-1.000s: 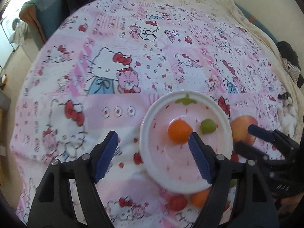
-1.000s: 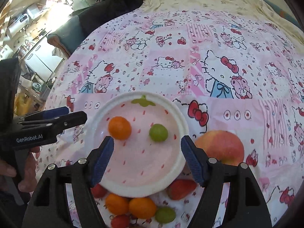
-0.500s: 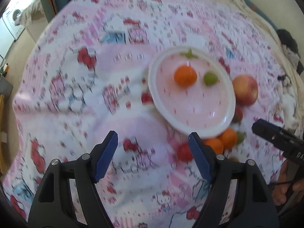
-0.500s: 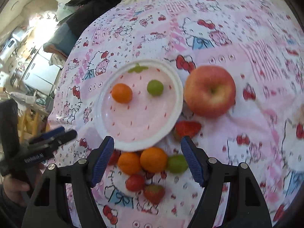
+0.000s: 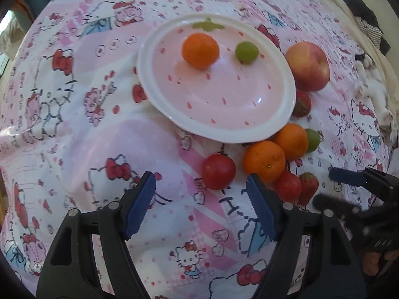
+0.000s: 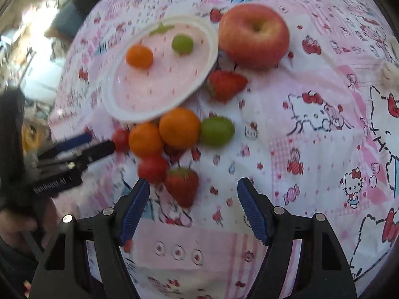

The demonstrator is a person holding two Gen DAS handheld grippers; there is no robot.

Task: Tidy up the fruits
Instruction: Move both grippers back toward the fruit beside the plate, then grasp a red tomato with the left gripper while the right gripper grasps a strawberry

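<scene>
Meanwhile, the left gripper (image 5: 200,203) hangs over the pink cartoon-cat bedsheet (image 5: 74,129) with its blue-padded fingers (image 5: 139,204) spread and nothing between them, just short of a small red tomato (image 5: 218,172). The right gripper (image 6: 193,210) also has its fingers spread and empty, a red strawberry with a green cap (image 6: 182,185) lying just ahead of its left pad. A round pink plate with a white rim and strawberry-seed print (image 5: 286,79) sits on the sheet, holding one small orange mandarin (image 5: 200,50) and one green grape-like fruit (image 5: 246,52), apart from each other. Beside the plate lies a large red-yellow apple (image 6: 253,35), a second strawberry (image 6: 225,83) below it. Two more mandarins (image 6: 179,128), touching each other, cluster at the plate's near rim with a green fruit (image 6: 217,130) and another tomato (image 6: 152,169).
</scene>
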